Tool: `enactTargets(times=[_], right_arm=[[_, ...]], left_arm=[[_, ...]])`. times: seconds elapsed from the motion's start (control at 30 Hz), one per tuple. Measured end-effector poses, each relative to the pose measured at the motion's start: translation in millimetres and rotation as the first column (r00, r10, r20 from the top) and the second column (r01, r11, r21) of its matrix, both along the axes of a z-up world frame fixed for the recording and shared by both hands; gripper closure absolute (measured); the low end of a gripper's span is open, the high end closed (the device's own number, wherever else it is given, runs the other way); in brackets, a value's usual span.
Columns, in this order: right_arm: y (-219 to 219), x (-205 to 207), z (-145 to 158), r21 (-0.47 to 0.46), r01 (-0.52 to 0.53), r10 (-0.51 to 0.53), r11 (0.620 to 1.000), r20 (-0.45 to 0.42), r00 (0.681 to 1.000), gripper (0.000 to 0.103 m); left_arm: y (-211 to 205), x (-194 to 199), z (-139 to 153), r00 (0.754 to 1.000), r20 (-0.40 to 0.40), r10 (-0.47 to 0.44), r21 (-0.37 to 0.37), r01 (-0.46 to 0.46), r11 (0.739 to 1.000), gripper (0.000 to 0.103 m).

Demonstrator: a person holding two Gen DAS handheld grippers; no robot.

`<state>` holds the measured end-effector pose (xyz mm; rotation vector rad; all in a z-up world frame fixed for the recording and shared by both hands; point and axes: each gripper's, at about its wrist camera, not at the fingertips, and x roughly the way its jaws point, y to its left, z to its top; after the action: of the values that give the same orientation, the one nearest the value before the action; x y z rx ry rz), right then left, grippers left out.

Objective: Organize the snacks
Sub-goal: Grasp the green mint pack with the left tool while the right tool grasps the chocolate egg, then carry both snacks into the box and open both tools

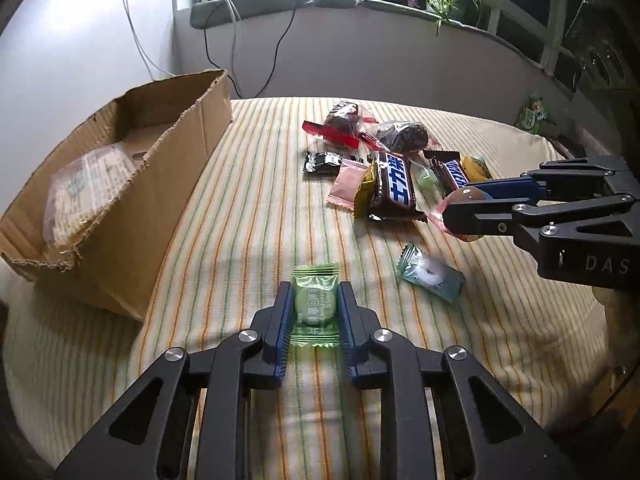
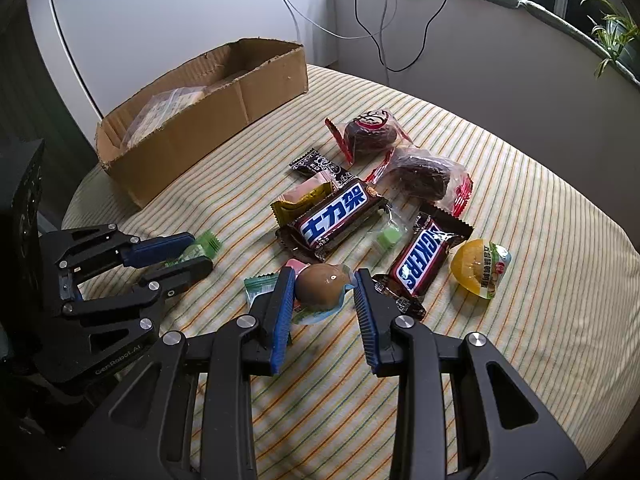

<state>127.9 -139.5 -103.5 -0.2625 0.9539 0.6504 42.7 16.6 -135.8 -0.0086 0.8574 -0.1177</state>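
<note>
1. Your left gripper [image 1: 315, 286] has its jaws narrowly apart. The green candy packet [image 1: 315, 308] lies flat and uncrushed on the striped cloth [image 1: 248, 208] between them, with a pad just beside each edge.
2. Your right gripper [image 2: 324, 273] is clamped on the brown egg packet [image 2: 322, 285]. The egg sits between the pads near their tips, and the wrapper's ends poke out past them.
3. The cardboard box [image 1: 132, 216] stands ahead and left of the left jaws, with a clear bag inside it.
4. The snack pile, including the large Snickers bar [image 2: 336, 218], lies just beyond the right jaws.
5. A teal packet [image 1: 430, 274] lies right of the left jaws, apart from them.
</note>
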Motion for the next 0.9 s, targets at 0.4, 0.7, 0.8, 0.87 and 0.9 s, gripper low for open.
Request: enactTargets(times=[0.4, 0.7, 0.8, 0.87, 0.9], right_arm=[[10, 2, 27, 0.027, -0.015, 0.014, 1.000, 0.044, 0.999, 0.072], [47, 16, 48, 0.038, -0.059, 0.055, 0.998, 0.086, 0.995, 0.072], [62, 25, 52, 0.042, -0.072, 0.068, 0.996, 0.092, 0.993, 0.072], [74, 32, 55, 0.045, -0.082, 0.077, 0.996, 0.096, 0.992, 0.072], [78, 34, 56, 0.046, -0.086, 0.081, 0.995, 0.097, 0.992, 0.072]], left_arm=[[24, 0, 34, 0.996, 0.073, 0.048, -0.086, -0.042, 0.995, 0.083], [63, 10, 62, 0.984, 0.135, 0.114, -0.109, -0.099, 0.989, 0.083], [76, 15, 67, 0.979, 0.149, 0.137, -0.105, -0.122, 0.987, 0.083], [83, 17, 70, 0.976, 0.158, 0.151, -0.102, -0.136, 0.985, 0.083], [87, 19, 71, 0.974, 0.160, 0.160, -0.103, -0.145, 0.984, 0.083]])
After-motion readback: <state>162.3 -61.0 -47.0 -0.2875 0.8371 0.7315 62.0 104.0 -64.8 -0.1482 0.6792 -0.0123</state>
